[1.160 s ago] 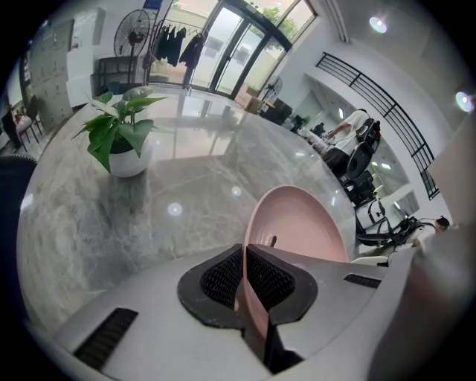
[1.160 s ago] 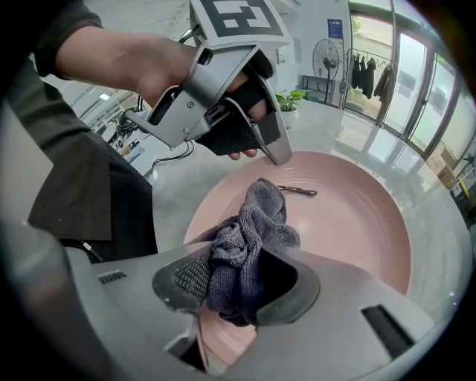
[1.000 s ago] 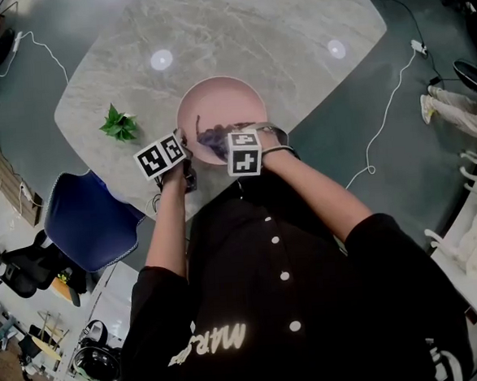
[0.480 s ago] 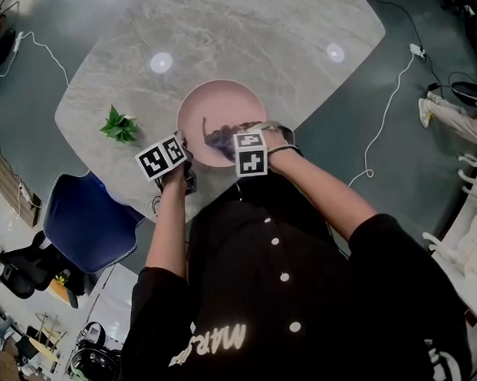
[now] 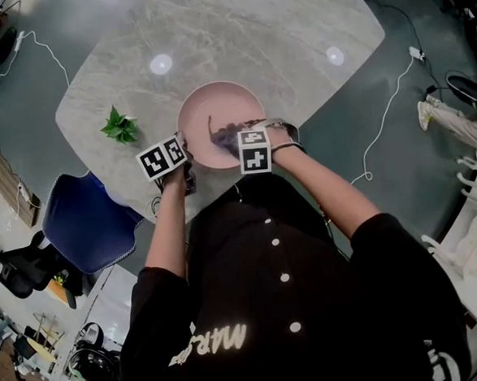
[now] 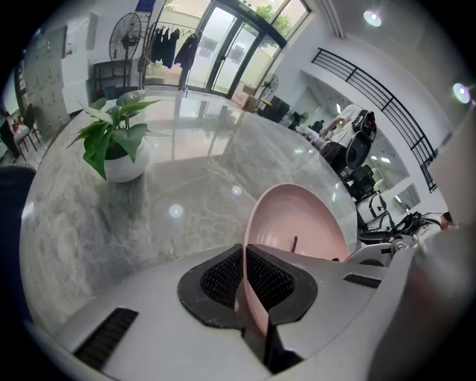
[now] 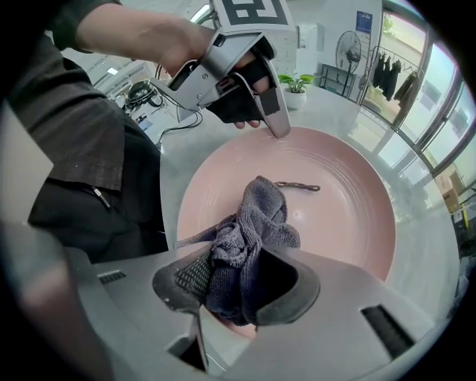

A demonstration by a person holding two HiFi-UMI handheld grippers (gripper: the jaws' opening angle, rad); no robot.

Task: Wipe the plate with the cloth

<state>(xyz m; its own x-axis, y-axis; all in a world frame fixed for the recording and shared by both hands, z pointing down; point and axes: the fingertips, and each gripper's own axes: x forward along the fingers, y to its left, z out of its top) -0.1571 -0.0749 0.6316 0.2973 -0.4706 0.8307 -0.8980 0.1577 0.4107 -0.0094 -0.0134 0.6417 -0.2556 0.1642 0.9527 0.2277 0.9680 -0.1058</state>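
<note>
A pink plate (image 5: pixel 216 106) lies on the marble table near its front edge. My left gripper (image 5: pixel 180 146) is shut on the plate's left rim; in the left gripper view its pads (image 6: pixel 223 277) pinch the rim (image 6: pixel 242 298) edge-on. My right gripper (image 5: pixel 238 139) points steeply down over the plate's near right part, shut on a bunched grey-blue cloth (image 7: pixel 256 219) that rests on the plate (image 7: pixel 342 223). A dark thread (image 7: pixel 299 186) lies on the plate beyond the cloth. The right gripper view also shows the left gripper (image 7: pixel 280 132) at the far rim.
A small potted plant (image 5: pixel 120 125) stands on the table (image 5: pixel 252 30) left of the plate. A blue chair (image 5: pixel 90 224) is at the table's near left. A white cable (image 5: pixel 384 110) runs over the floor to the right.
My right gripper has slid a little to the right over the plate, dragging the cloth with it. The left gripper and the plate have stayed put.
</note>
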